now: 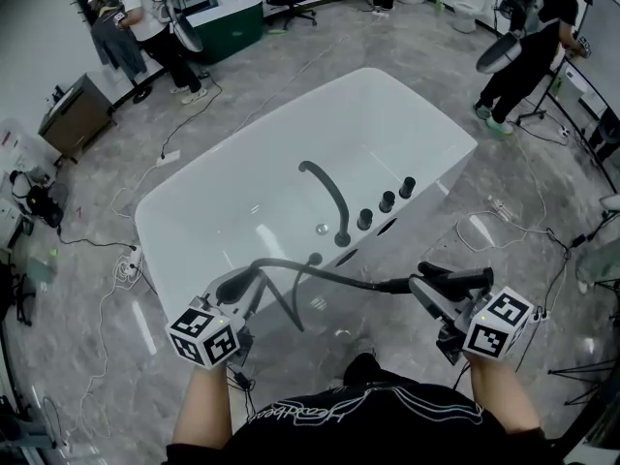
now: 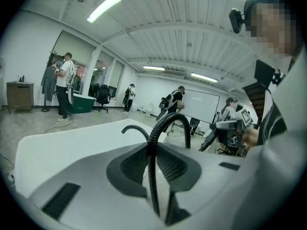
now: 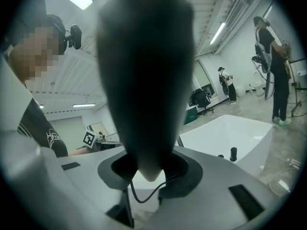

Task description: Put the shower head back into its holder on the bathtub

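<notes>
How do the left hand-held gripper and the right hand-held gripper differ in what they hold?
The left hand-held gripper grips the thin ribbed hose; the right hand-held gripper grips the thick dark shower head. The left jaws stand closer together than the right jaws. Both hold parts of one shower set beside the white bathtub.

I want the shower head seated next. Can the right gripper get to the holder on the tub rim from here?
Probably yes: the right gripper, shut on the shower head, faces the holder on the near rim with nothing solid between. Only the hose, held by the left gripper, loops across.
</notes>
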{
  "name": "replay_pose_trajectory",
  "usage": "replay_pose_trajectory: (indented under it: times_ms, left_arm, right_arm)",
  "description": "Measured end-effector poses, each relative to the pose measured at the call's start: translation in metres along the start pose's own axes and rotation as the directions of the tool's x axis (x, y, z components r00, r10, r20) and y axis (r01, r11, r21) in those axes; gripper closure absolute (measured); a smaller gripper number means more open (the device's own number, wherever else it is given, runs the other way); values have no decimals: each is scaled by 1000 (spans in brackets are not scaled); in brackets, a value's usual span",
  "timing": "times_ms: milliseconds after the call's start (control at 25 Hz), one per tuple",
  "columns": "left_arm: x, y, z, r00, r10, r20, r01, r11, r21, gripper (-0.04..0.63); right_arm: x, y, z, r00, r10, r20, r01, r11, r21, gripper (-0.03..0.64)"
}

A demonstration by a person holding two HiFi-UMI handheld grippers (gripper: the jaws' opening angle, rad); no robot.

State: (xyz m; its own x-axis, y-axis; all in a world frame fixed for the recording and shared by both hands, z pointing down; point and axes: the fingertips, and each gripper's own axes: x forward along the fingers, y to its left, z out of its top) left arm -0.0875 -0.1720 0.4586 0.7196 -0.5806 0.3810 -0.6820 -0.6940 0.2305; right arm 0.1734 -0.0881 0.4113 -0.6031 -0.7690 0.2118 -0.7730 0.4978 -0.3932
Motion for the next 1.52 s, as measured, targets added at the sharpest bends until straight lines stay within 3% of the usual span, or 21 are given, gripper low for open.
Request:
replay_pose_trajectory:
  times_ms: [360, 560, 1120, 1520]
  left_arm:
    - [26, 5, 56, 998, 19, 61, -22, 998, 57, 539]
    - [46, 9, 90, 994, 16, 112, -20, 999, 30, 539]
    - [71, 3, 194, 968, 73, 242, -113, 981, 158, 539]
    - [55, 18, 219, 955, 109, 277, -166, 967, 192, 539]
  right_arm:
    - [6, -25, 16, 998, 45, 39, -46, 998, 34, 488]
    - [9, -35, 36, 992, 94, 86, -96, 995, 16, 488]
    - [19, -58, 98, 964, 222, 146, -221, 975, -27, 488]
    - [44, -50, 114, 954, 264, 146, -259, 965, -51, 488]
